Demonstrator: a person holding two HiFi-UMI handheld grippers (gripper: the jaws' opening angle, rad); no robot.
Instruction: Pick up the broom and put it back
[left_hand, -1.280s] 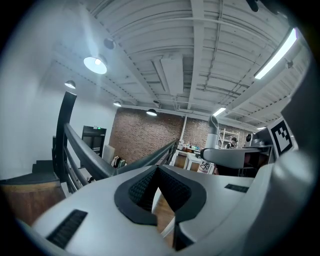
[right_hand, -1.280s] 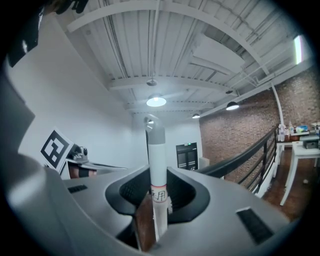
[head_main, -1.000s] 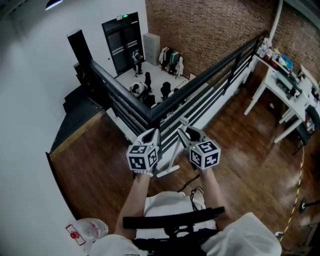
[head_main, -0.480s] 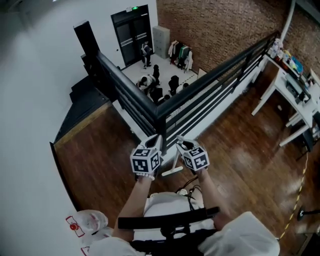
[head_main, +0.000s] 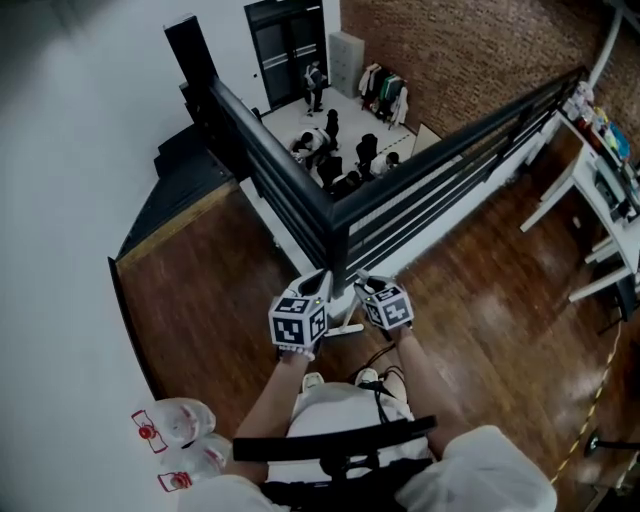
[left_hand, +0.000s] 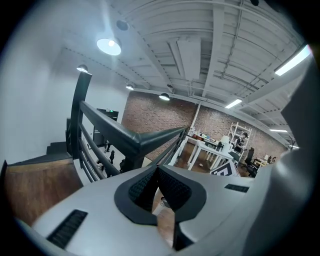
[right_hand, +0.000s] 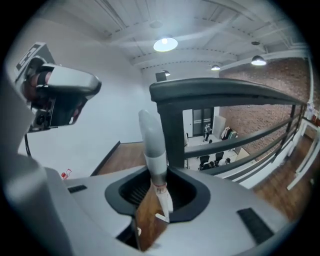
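My right gripper (right_hand: 156, 186) is shut on the broom's pale grey handle (right_hand: 151, 137), which rises straight up between its jaws in front of the black railing post (right_hand: 172, 135). From the head view, the right gripper (head_main: 363, 286) and left gripper (head_main: 321, 281) are side by side just before the railing corner (head_main: 340, 250). The broom's white lower part (head_main: 343, 329) shows between and below them, near the wooden floor. The left gripper's (left_hand: 158, 169) pads meet at the tips with nothing seen between them. The left gripper (right_hand: 60, 95) also appears at the upper left of the right gripper view.
The black railing (head_main: 460, 140) runs in two directions from the corner, with a lower hall and people (head_main: 330, 150) beyond it. White tables (head_main: 590, 190) stand at the right. Plastic bottles (head_main: 175, 425) lie at the lower left. A black cable (head_main: 385, 360) lies by my feet.
Both grippers have come down towards the floor, the right one further and tipping downward, taking the broom lower. They stand closer together by the railing corner.
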